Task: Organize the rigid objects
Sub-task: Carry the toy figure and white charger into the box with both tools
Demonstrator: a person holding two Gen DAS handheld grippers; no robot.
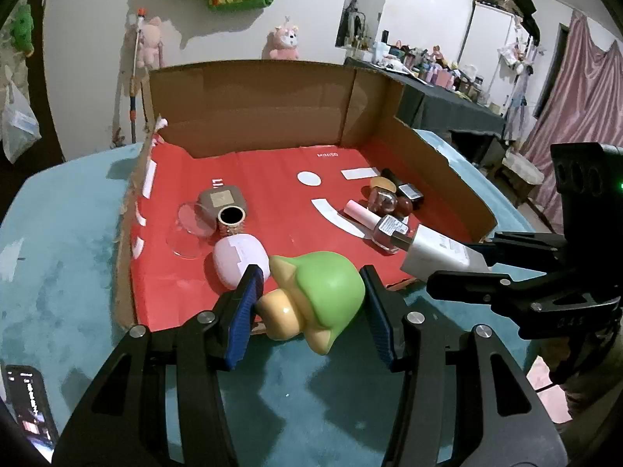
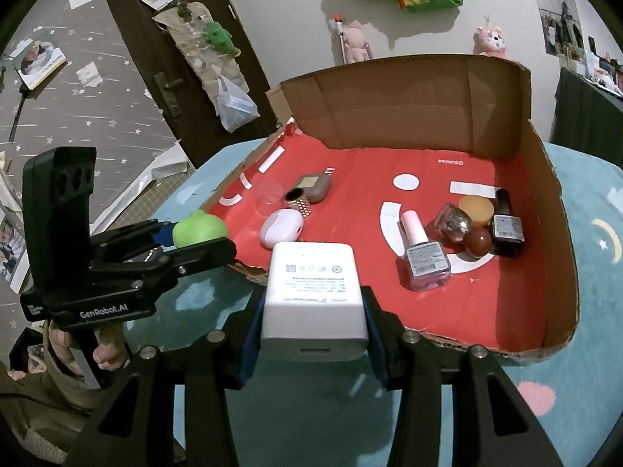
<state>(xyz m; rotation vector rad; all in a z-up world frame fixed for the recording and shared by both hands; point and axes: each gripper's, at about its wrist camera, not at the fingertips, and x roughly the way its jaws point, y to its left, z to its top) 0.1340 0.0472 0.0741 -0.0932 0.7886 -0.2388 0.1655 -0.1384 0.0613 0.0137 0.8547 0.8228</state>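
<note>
My left gripper (image 1: 311,311) is shut on a green and yellow toy figure (image 1: 319,292), held above the near edge of the red-floored cardboard tray (image 1: 272,179). My right gripper (image 2: 313,334) is shut on a white charger block (image 2: 313,292), also at the tray's near edge; the charger block (image 1: 440,253) shows at the right of the left wrist view. In the tray lie a pink oval case (image 1: 239,260), a taupe case (image 1: 224,202), a gold ring-shaped item (image 1: 231,216), a clear disc (image 1: 192,218), and at the right a pink nail polish bottle (image 2: 422,251) among other small bottles (image 2: 506,225).
The tray sits on a teal tablecloth (image 1: 70,272). A phone (image 1: 29,408) lies at the near left of the cloth. The tray's cardboard walls (image 1: 253,109) rise at the back and right. A person's hand (image 2: 105,350) holds the left gripper's handle.
</note>
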